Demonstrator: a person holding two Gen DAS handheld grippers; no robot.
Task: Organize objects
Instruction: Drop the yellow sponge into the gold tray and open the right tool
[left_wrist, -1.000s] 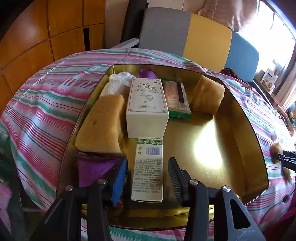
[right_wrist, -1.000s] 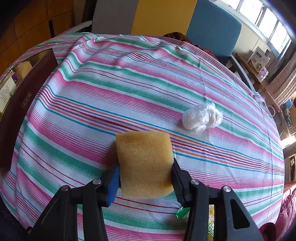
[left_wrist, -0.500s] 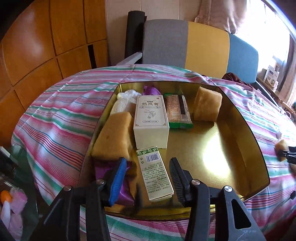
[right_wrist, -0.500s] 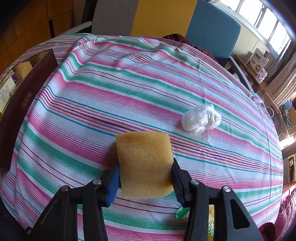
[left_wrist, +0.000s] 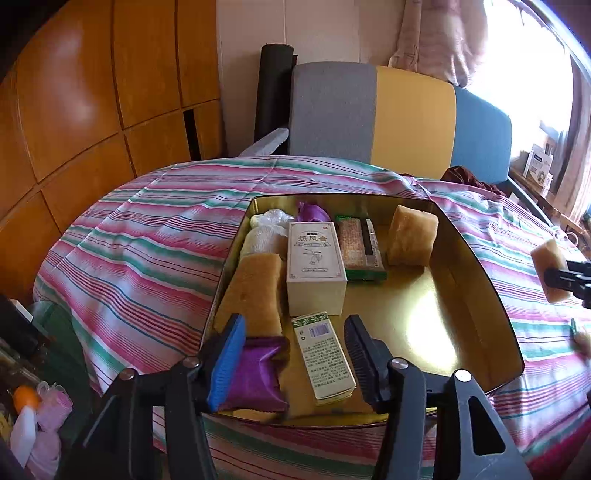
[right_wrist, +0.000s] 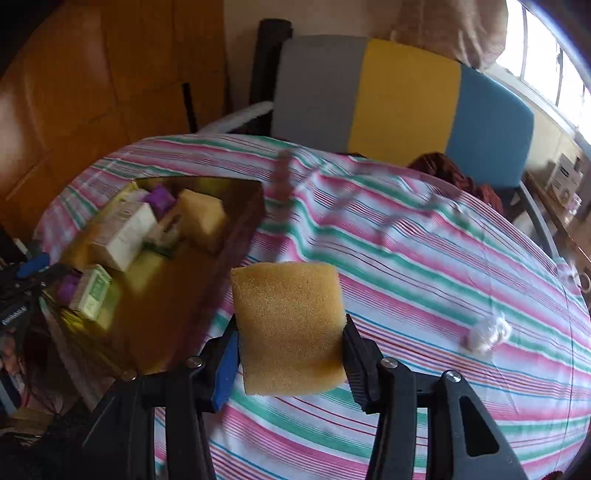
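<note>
The right gripper (right_wrist: 290, 354) clamps a yellow sponge (right_wrist: 288, 328) and holds it above the striped worktop (right_wrist: 424, 266), with the gold tin (right_wrist: 184, 295) at about ten o'clock from it. The left gripper (left_wrist: 293, 363) hangs wide, holding nothing, over the tin's near edge, its jaws either side of a small green-and-white carton (left_wrist: 324, 360) without touching it; a purple packet (left_wrist: 255, 373) lies just beside the blue pad.

The step in hand looks to be carrying the sponge into the tin. The bare floor (left_wrist: 417, 325) lies at the right of the tin, near another sponge (left_wrist: 410, 236) at the far side, so that is the sensible spot. To do it well, lift the sponge clear of the tin's wall before crossing, lower it flat onto the bare floor, then let go. The left gripper would do best to stay out of the way. A crumpled plastic bag (right_wrist: 485, 332) waits on the worktop at three o'clock.
</note>
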